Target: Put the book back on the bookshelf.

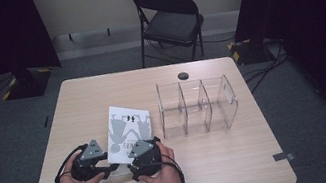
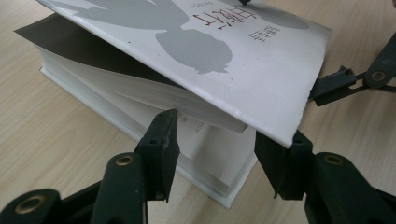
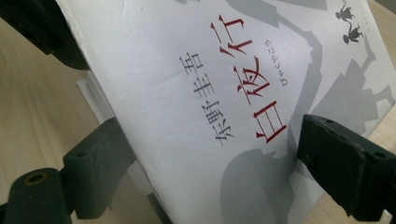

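Currently the book (image 1: pixel 128 126) lies on the table (image 1: pixel 222 152), nearer its front edge and left of middle, beside a clear 3-slot organizer (image 1: pixel 197 106). Left gripper (image 2: pixel 215 154) has its fingers around the book's lower corner, 1 under the raised cover, 1 outside; firm grip cannot be told. Right gripper (image 3: pixel 205 158) fingers straddle the lifted white cover, closed on it.

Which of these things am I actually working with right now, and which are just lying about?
In the job:
- white book, cover lifted
- left hand-held gripper
- right hand-held gripper

Lying about:
- clear divided organizer
- folding chair
- table as support
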The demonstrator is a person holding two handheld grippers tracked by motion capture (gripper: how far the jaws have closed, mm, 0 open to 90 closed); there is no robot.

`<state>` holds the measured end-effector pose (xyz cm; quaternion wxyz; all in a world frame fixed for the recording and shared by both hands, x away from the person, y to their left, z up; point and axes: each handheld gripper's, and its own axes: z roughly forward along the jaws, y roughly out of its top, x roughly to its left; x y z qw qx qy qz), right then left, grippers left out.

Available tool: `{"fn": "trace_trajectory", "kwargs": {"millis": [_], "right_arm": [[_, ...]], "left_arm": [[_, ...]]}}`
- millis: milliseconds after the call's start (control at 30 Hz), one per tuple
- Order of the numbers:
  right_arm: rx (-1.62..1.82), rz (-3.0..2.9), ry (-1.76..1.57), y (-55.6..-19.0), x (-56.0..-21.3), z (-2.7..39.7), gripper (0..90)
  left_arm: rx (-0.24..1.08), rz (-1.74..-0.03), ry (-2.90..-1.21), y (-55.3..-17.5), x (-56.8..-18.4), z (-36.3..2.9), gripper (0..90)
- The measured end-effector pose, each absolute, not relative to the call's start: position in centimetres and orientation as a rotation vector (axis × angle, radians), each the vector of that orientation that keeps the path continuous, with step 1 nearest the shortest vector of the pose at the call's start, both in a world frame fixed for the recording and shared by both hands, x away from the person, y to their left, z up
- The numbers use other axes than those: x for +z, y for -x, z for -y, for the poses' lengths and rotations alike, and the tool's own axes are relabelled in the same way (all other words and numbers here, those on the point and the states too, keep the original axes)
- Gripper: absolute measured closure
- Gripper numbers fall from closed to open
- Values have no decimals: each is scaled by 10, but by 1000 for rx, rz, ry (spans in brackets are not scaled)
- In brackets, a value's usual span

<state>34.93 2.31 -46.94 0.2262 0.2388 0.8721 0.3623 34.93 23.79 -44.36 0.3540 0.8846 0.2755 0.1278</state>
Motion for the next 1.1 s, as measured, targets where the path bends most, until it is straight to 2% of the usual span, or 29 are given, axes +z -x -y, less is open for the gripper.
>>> {"fn": "trace_trajectory", "kwargs": {"millis": [500,700,767,800,833,867,933,967,1100], "right_arm": [[964,-2308,-534,-350,-480,-27,143],[961,-2295,-479,-346,-477,-26,272],[933,-2286,-444,-343,-475,-26,327],[918,-2284,-433,-342,-473,-26,366],[918,-2284,-433,-342,-473,-26,366],[909,-2280,-435,-342,-466,-23,423],[914,-2282,-441,-342,-464,-22,438],[874,-2283,-436,-343,-459,-20,483],[840,-2311,-445,-344,-452,-19,508]], "left_arm": [[346,-695,-2304,-349,-444,-237,518],[372,-685,-2278,-349,-444,-238,523],[387,-707,-2278,-350,-444,-238,437],[379,-732,-2293,-351,-445,-239,423],[379,-732,-2293,-351,-445,-239,410],[427,-747,-2313,-354,-449,-244,372],[403,-767,-2320,-357,-453,-248,341],[413,-775,-2322,-359,-456,-252,265],[419,-790,-2326,-363,-461,-261,222]]}}
